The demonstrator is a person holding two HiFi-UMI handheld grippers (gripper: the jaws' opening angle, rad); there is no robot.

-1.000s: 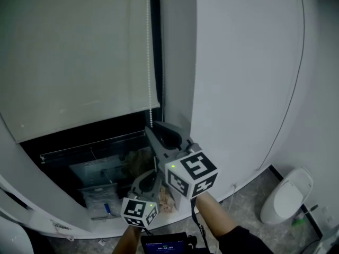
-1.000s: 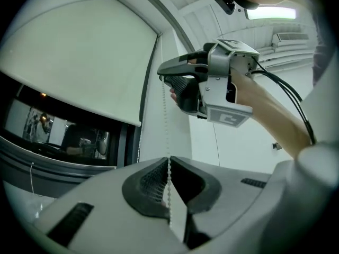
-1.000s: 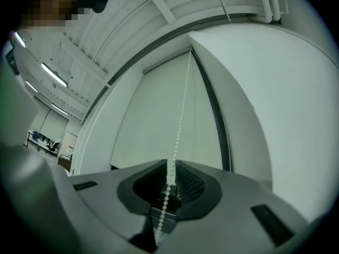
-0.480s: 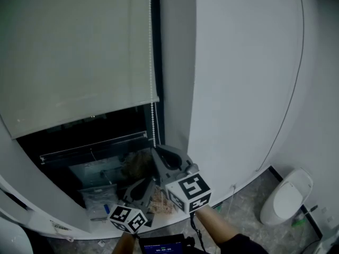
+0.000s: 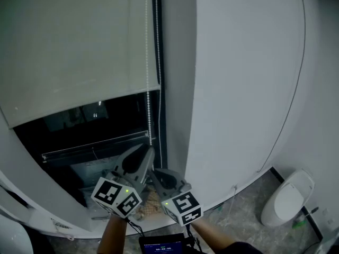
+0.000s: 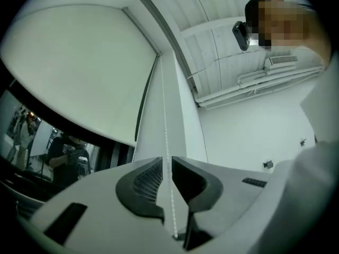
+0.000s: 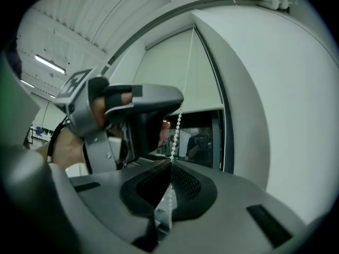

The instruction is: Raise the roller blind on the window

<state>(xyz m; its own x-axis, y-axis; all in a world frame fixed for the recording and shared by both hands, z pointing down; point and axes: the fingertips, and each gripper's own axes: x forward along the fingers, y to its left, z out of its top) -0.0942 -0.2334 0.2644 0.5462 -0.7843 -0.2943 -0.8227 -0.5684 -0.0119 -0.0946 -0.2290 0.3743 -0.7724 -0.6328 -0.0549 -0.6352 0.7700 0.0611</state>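
Two claws sit under the right edge of the pale grey fabric roller blind (image 5: pixel 74 52): your right claw (image 7: pixel 171 162) pinches the white bead chain (image 5: pixel 149 115), your left claw (image 6: pixel 165 160) stands slightly apart around it.

Left gripper (image 5: pixel 144 153) sits just above right gripper (image 5: pixel 159 173), jaws a slit apart; right jaws pressed together

Roller blind (image 5: pixel 74 52): plain pale grey-beige. Bead chain (image 5: pixel 148 62): white. Left gripper (image 6: pixel 167 159) and right gripper (image 7: pixel 170 162): grey, with black grid-textured pads and black-and-white square markers on their cubes. Wall (image 5: pixel 238 62): white. Window glass (image 5: pixel 79 126): dark, possibly tinted.
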